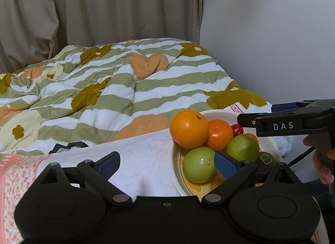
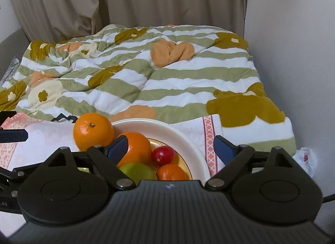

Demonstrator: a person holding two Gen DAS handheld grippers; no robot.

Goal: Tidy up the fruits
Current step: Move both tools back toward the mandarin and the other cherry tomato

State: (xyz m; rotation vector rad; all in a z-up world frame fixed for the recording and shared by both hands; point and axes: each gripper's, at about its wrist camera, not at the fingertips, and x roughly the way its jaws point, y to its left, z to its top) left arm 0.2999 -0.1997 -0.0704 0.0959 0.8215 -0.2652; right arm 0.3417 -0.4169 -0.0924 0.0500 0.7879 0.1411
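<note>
A cream plate [image 2: 188, 137] holds a pile of fruit: a large orange [image 1: 188, 129] at its left edge, a second orange [image 1: 219, 134], two green apples [image 1: 199, 165] [image 1: 242, 147], a red cherry-like fruit [image 2: 162, 155], a small tangerine [image 2: 171, 171] and a kiwi with a sticker [image 1: 266, 158]. My left gripper [image 1: 167, 165] is open and empty, left of the plate, its right finger in front of the nearer green apple. My right gripper [image 2: 170, 148] is open and empty above the plate; it also shows in the left wrist view [image 1: 272, 121].
The plate rests on a white and pink patterned cloth [image 1: 136, 160] on a bed. A striped flower quilt [image 1: 125, 88] lies behind it. A black object [image 1: 69, 146] pokes out at the cloth's far edge. Curtains [image 2: 146, 3] and a white wall [image 1: 272, 34] stand behind.
</note>
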